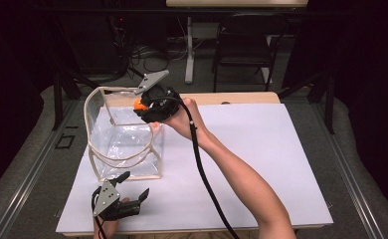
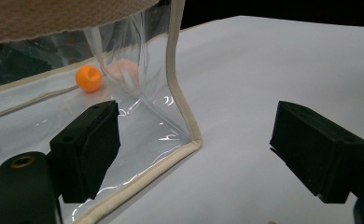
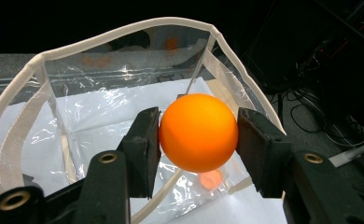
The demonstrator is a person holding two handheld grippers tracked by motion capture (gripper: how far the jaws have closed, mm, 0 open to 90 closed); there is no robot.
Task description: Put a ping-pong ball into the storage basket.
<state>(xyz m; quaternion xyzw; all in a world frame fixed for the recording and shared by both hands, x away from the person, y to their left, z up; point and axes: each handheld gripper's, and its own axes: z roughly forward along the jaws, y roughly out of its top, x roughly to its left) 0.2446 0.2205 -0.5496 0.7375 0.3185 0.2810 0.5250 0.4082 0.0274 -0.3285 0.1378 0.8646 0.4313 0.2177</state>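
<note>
A clear plastic bag (image 1: 127, 149) with beige trim stands open on the white table sheet (image 1: 261, 149). My right gripper (image 1: 141, 105) is shut on an orange ball (image 1: 139, 104) and holds it over the bag's far right corner, just above the rim. In the right gripper view the ball (image 3: 199, 133) sits between both pads with the bag's open mouth (image 3: 124, 30) below. My left gripper (image 1: 135, 184) rests open on the sheet by the bag's near right corner (image 2: 182, 102), nothing between its jaws. An orange ball (image 2: 88, 78) shows through the clear wall; whether it is the held one I cannot tell.
A black chair (image 1: 244, 45) and a white table leg (image 1: 189, 50) stand beyond the table's far edge. The person's right forearm (image 1: 242, 184) and the gripper's black cable (image 1: 202, 169) cross the sheet diagonally. Dark floor surrounds the table.
</note>
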